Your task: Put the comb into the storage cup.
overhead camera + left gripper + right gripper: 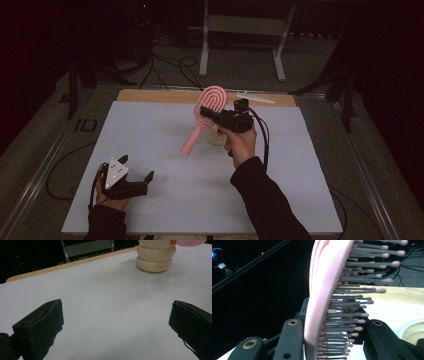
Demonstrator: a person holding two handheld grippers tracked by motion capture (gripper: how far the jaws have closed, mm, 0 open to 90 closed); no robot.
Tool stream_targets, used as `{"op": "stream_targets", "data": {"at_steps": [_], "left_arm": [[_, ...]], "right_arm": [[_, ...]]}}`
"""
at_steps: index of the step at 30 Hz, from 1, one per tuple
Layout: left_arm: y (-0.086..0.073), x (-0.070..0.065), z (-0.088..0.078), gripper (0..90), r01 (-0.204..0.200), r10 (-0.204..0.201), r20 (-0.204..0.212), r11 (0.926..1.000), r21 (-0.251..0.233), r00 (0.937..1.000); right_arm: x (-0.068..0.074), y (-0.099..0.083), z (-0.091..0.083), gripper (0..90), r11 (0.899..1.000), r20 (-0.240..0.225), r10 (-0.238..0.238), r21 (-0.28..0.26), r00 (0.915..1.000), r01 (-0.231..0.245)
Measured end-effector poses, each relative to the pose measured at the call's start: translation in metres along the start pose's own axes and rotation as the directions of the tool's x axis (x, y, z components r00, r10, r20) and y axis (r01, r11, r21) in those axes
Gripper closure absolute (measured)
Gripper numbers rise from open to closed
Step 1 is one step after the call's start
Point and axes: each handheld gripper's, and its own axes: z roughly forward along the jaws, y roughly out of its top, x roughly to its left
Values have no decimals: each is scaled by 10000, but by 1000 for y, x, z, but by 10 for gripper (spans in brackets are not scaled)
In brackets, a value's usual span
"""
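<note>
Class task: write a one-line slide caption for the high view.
Right gripper lifts a pink hairbrush above the white table; left gripper rests open.

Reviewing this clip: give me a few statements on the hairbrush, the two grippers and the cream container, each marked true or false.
1. The right gripper holds the pink hairbrush by its head, up off the table. True.
2. The left gripper is closed on the cream container. False: its jaws stand wide apart with nothing between them, and the container stands farther off on the white mat.
3. The brush's handle points down toward the mat. True.
4. The brush is blue. False: it is pink, with grey bristles.
5. The left gripper is low, near the mat's front left corner. True.
</note>
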Motion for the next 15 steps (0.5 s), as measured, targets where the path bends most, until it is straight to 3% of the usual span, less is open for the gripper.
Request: {"op": "stream_targets", "data": {"at_steps": [4,15], "left_arm": [[0,0,0,6,-20,20,11,10000,-8,10000],[0,0,0,6,71,-71,5,9999,-78,10000]], "right_arm": [[-1,1,3,639,9995,326,-288,98,9991,285],[0,4,10,639,9991,391,-412,77,9984,409]]}}
